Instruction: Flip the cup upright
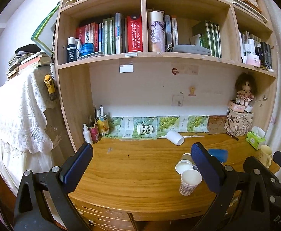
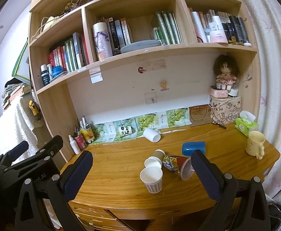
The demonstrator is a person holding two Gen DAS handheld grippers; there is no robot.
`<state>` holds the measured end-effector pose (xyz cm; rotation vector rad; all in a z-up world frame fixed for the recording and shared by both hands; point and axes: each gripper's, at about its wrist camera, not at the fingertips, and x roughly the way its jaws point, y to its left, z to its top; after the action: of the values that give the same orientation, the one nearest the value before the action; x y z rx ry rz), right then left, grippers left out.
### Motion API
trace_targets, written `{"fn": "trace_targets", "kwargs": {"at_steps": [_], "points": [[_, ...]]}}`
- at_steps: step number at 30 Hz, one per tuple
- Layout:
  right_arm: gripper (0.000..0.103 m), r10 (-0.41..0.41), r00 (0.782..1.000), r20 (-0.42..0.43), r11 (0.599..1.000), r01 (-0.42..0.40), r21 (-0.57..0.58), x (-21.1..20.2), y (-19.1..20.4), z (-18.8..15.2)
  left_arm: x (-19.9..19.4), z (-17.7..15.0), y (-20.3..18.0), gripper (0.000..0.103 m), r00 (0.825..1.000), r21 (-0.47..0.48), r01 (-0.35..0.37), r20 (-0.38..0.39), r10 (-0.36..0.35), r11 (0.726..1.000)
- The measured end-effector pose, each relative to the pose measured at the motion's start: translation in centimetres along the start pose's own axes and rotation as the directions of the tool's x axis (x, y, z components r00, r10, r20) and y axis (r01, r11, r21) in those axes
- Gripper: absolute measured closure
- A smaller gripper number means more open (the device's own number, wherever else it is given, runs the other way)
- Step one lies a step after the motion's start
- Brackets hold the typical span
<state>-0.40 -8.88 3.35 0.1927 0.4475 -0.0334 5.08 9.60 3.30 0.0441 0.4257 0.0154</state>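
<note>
Several cups lie on their sides on the wooden desk [image 2: 121, 173]: a white cup [image 2: 152, 135] [image 1: 175, 137] near the back, a blue cup [image 2: 194, 147] [image 1: 218, 154], a patterned cup [image 2: 177, 166] and a brown paper cup [image 2: 156, 158] [image 1: 185, 158]. A checked paper cup [image 2: 152, 179] [image 1: 190, 181] stands upright at the front. A panda mug [image 2: 125, 131] [image 1: 144, 128] lies at the back. My left gripper [image 1: 140, 165] and right gripper [image 2: 140, 173] are open and empty, held above the desk's front edge. The left gripper also shows in the right wrist view [image 2: 25, 157].
A yellow mug [image 2: 255, 142] stands upright at the desk's right edge, beside a green tissue pack [image 2: 245, 124]. Bottles and a pen holder [image 2: 82, 134] stand at the back left. A doll on a box [image 2: 225, 104] sits back right. Bookshelves rise above the desk.
</note>
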Motion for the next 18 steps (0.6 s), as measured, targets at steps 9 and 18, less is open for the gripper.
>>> {"fn": "trace_targets", "kwargs": {"at_steps": [9, 18], "points": [[0.001, 0.006, 1.0, -0.004, 1.0, -0.006, 0.0, -0.13, -0.04, -0.06, -0.22, 0.26, 0.0, 0.001, 1.0, 0.001, -0.007, 0.002, 0.007, 1.0], [0.001, 0.009, 1.0, -0.014, 1.0, -0.009, -0.002, 0.03, -0.11, 0.0, -0.19, 0.26, 0.17, 0.001, 1.0, 0.002, -0.004, 0.0, 0.004, 1.0]]}}
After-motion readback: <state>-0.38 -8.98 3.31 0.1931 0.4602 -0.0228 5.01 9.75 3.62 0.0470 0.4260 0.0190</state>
